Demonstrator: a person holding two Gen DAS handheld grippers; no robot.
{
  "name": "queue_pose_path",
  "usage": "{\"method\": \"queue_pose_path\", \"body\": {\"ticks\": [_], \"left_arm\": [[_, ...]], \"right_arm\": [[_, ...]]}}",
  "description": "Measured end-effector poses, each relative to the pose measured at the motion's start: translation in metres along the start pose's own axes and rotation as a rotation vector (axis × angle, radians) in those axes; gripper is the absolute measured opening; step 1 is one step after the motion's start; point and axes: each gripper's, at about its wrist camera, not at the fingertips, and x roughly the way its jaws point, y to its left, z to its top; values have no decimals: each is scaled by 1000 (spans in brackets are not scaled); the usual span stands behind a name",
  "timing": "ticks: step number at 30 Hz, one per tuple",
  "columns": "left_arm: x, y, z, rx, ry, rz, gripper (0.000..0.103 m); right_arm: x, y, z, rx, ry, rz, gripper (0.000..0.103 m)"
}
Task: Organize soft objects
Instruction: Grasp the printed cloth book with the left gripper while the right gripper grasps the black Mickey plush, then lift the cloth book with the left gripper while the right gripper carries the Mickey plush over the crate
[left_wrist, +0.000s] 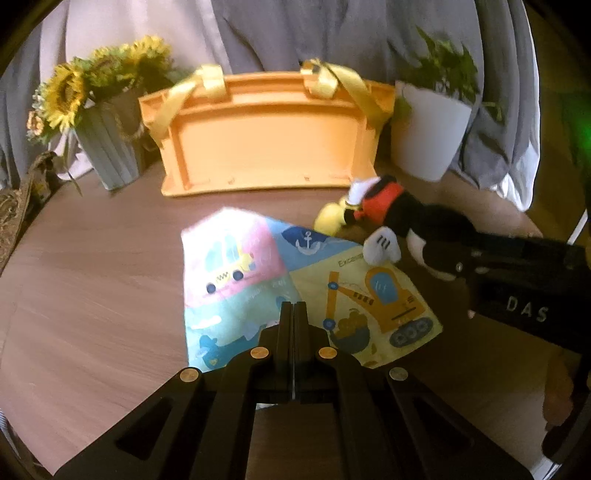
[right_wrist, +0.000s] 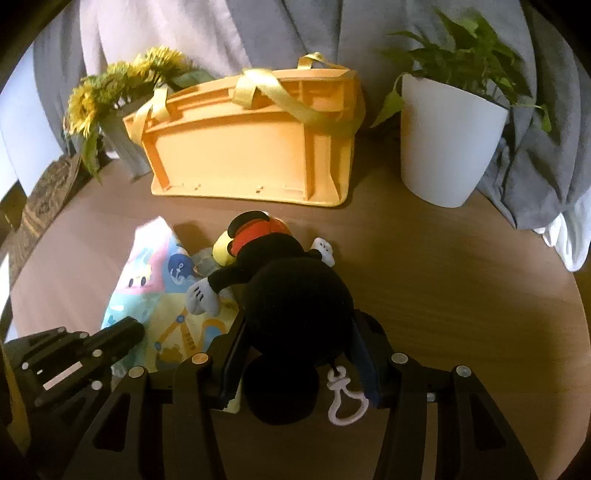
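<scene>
A round wooden table (right_wrist: 461, 266) fills the foreground. Grey curtains (right_wrist: 295, 33) hang at twelve o'clock, sunflowers (left_wrist: 70, 92) at ten, a potted plant (right_wrist: 448, 136) at two.

Pastel patchwork, black plush, orange crate

Cloth book (left_wrist: 280, 280) in pink, blue, yellow vehicle-print squares; mouse plush (right_wrist: 291, 291) black with red shorts, white gloves; crate (right_wrist: 251, 147) orange, yellow straps.

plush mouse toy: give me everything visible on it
The plush mouse toy is soft and mostly black, with red shorts, yellow shoes, white gloved hands and a white clip loop at the head. It lies prone on the round wooden table, feet toward the orange basket, one arm resting on the printed cloth book. The right gripper is closed around its head. The left gripper, shut, is above the cloth book, apart from the toy.
</scene>
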Motion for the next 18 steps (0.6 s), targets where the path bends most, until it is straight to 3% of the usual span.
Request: {"method": "queue_pose_path", "body": {"ticks": [18], "left_arm": [[-50,12,31,-26,-159,31,2]], "right_arm": [[-39,-3,21,77,-123,-23,53]]}}
